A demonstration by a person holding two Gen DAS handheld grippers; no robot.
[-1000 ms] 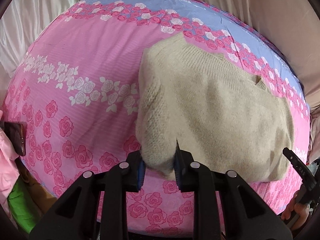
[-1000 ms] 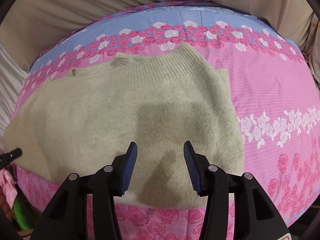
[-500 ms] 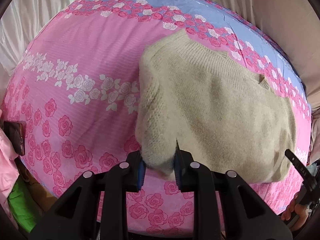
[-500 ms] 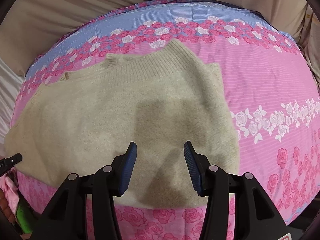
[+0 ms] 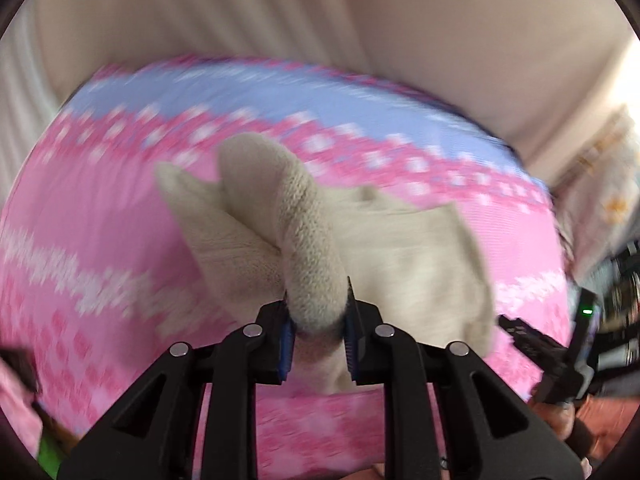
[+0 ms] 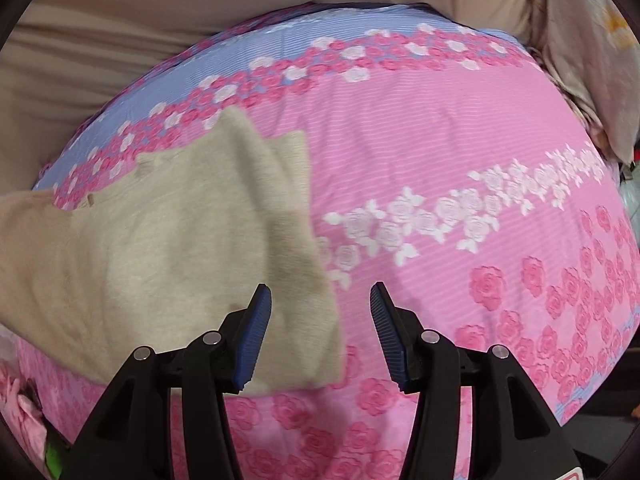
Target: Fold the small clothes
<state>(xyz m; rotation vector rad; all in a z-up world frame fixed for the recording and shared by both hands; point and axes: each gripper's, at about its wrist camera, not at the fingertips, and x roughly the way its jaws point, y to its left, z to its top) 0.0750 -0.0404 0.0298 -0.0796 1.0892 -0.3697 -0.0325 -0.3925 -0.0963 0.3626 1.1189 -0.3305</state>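
A beige knit sweater (image 5: 404,256) lies on a pink and blue rose-print bedsheet (image 5: 100,240). My left gripper (image 5: 318,330) is shut on the sweater's near left edge and lifts it into a raised fold that stands up above the bed. In the right wrist view the sweater (image 6: 160,248) covers the left half of the bed. My right gripper (image 6: 320,336) is open and empty, hovering over the sweater's right edge where it meets the sheet (image 6: 440,160). The right gripper body shows at the left view's right edge (image 5: 560,364).
Beige curtain or bedding (image 5: 360,20) rises behind the bed. A pale floral pillow (image 6: 588,60) sits at the far right corner. Pink and green cloth (image 6: 28,420) lies off the bed's near left edge.
My left gripper has lifted the sweater's edge up off the bed and swung; that view is blurred. My right gripper has moved right, from over the sweater's middle to its right edge.
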